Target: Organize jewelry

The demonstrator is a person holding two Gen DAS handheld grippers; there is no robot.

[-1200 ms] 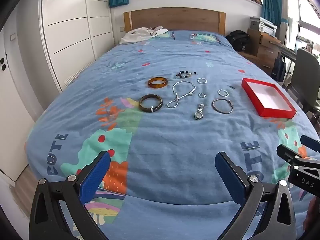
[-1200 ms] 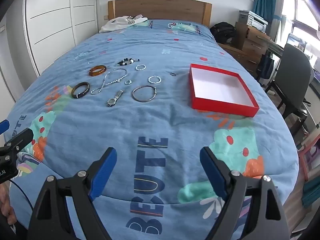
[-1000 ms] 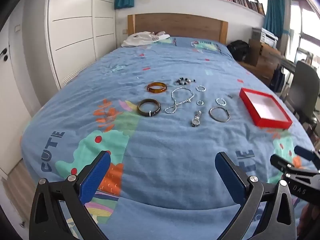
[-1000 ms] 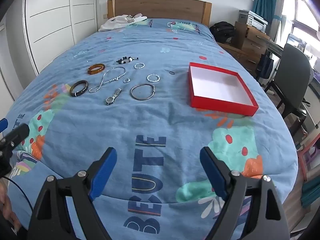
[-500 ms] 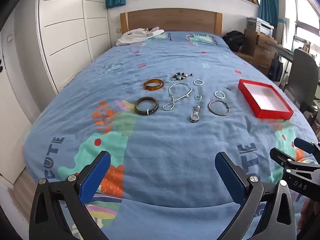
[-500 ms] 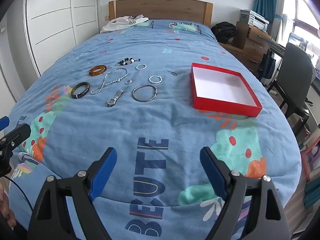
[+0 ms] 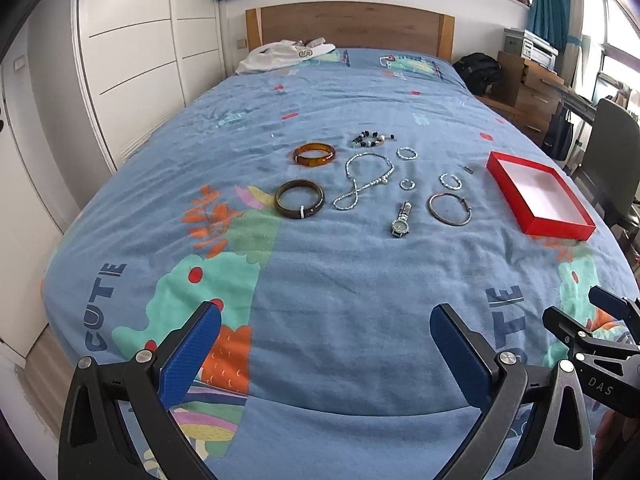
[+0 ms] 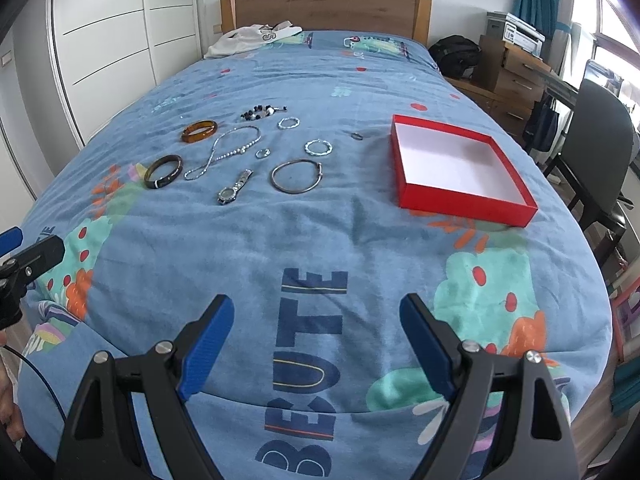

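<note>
Left gripper [image 7: 325,344] held wide apart, nothing between the blue pads [image 7: 191,354], low over the near end of the bed [image 7: 320,280]. Right gripper [image 8: 316,330] likewise spread, gripping nothing, hovering above the "BEUTE" print [image 8: 308,360] on the blue cover. Farther up the cover, well apart from both grippers, jewelry laid out flat. Leftmost: dark bangle [image 8: 163,171], with amber bangle [image 8: 199,131] just beyond it. Next: chain [image 8: 224,151] in a loose figure-eight, bead bracelet [image 8: 262,112] behind it. Then watch [image 8: 234,187] lying tilted, nearest of the lot, a small ring [image 8: 262,153] just past it. Then a thin silver bangle [image 8: 297,176], with a twisted ring [image 8: 318,147] beyond and another [image 8: 288,123] farther back. A tiny dark piece [image 8: 357,136] off alone, too small to tell. Rightmost: red tray [image 8: 468,210], white inside, nothing in it, near the bed's right edge. White garment [image 8: 250,40] bunched against the headboard [image 8: 324,8]. Wardrobe [image 8: 104,40] at left; dresser [image 8: 516,68] and chair [image 8: 600,128] at right.
</note>
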